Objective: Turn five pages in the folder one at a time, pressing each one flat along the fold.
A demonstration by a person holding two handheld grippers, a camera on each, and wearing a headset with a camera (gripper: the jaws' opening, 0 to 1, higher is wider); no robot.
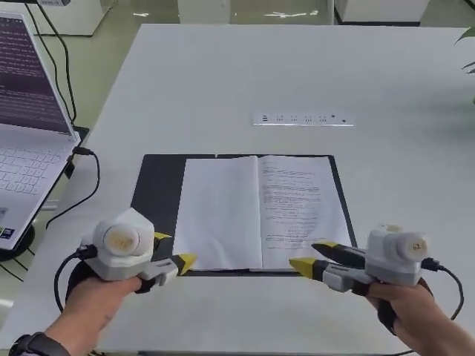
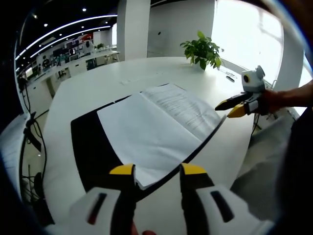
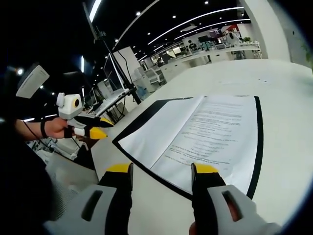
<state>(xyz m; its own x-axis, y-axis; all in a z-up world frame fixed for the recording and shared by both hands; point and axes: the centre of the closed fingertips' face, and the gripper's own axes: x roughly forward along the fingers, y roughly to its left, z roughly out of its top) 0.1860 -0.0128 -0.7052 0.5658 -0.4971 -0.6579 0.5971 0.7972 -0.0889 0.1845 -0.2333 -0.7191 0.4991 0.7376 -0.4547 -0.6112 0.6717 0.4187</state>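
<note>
Surroundings: an open silver laptop point(image 1: 26, 148) stands at the left edge of the white desk point(image 1: 297, 67), and a thin black cable point(image 1: 93, 185) curves from it near the folder's left side.
Beyond the folder: a flat white power strip point(image 1: 303, 119) lies apart from the far edge; a green potted plant point(image 2: 203, 49) stands at the desk's far end.
Folder: the black folder point(image 1: 156, 193) lies open and flat in the middle of the desk, with a blank white page point(image 1: 219, 211) on the left and a printed page point(image 1: 300, 208) on the right.
Left hand-held gripper point(image 1: 174, 250): it hovers just before the near left corner, with the yellow-tipped jaws moderately apart and gripping nothing.
Right hand-held gripper point(image 1: 310, 256): it is at the near right corner, with the jaws also apart and nothing between them. I cannot tell if the tips touch the folder.
</note>
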